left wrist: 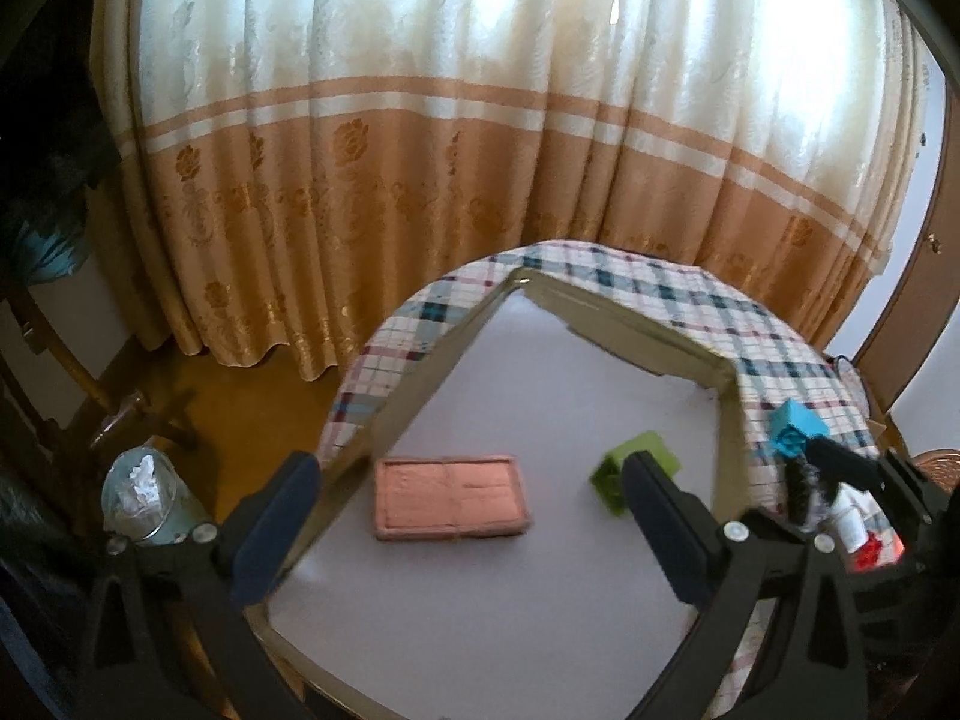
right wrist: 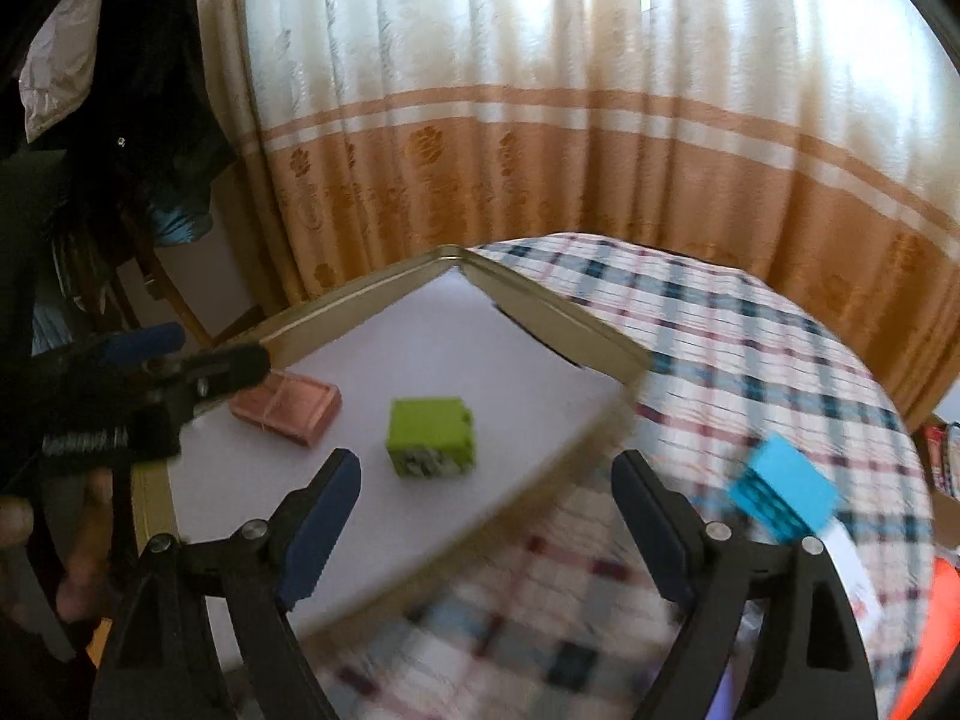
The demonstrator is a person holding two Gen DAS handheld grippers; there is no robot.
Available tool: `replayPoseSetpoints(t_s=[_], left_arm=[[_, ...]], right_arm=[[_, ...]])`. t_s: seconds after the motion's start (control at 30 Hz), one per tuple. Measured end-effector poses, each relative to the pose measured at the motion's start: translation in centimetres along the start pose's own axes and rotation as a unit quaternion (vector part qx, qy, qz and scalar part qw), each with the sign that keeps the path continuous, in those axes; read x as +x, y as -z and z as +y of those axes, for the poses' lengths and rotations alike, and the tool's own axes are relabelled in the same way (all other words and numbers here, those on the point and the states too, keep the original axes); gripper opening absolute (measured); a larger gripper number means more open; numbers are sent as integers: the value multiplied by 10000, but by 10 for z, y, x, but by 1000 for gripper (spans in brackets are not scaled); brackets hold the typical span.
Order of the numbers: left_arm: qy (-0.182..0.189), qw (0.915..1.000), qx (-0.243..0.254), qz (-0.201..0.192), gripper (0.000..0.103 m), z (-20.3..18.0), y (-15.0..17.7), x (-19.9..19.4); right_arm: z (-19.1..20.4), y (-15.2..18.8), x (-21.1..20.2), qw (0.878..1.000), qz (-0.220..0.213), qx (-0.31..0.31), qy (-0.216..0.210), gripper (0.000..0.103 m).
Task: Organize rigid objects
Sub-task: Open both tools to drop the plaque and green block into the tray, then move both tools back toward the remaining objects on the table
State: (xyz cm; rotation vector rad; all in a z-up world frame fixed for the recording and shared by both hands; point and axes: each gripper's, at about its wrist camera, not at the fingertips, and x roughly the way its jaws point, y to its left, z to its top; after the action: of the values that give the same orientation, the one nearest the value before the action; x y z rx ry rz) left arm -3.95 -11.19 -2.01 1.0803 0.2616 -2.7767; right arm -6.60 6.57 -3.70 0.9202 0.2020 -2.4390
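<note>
The tray (right wrist: pixel 558 312), with its white floor and gold rim, lay on the plaid tablecloth (right wrist: pixel 750 348) and served as your collection point. Inside it, the green block (right wrist: pixel 429 435) rested near the middle and the pink flat block (left wrist: pixel 451 499) lay toward the tray's left side, well apart from the green one. Judged from this, two items were sorted. Outside the tray, to its right on the cloth, the blue block (right wrist: pixel 783 495) remained to be collected. Your left gripper (left wrist: pixel 474 534) hung over the tray with fingers released, grasping nothing. Your right gripper (right wrist: pixel 489 519) stood over the tray's near rim, fingers likewise spread and empty.
</note>
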Motion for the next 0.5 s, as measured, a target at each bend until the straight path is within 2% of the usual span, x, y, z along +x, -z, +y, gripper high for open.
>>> replayPoseSetpoints(t_s=[0.27, 0.37, 0.5], left_arm=[[279, 9991, 233, -227, 102, -41, 8, -28], [344, 9986, 337, -204, 102, -57, 15, -33], [490, 9976, 463, -142, 102, -79, 29, -38]], right_arm=[[-62, 57, -76, 9970, -88, 540, 553, 87], [-89, 79, -90, 9931, 1, 848, 815, 87], [-109, 100, -94, 9896, 51, 1106, 923, 87]])
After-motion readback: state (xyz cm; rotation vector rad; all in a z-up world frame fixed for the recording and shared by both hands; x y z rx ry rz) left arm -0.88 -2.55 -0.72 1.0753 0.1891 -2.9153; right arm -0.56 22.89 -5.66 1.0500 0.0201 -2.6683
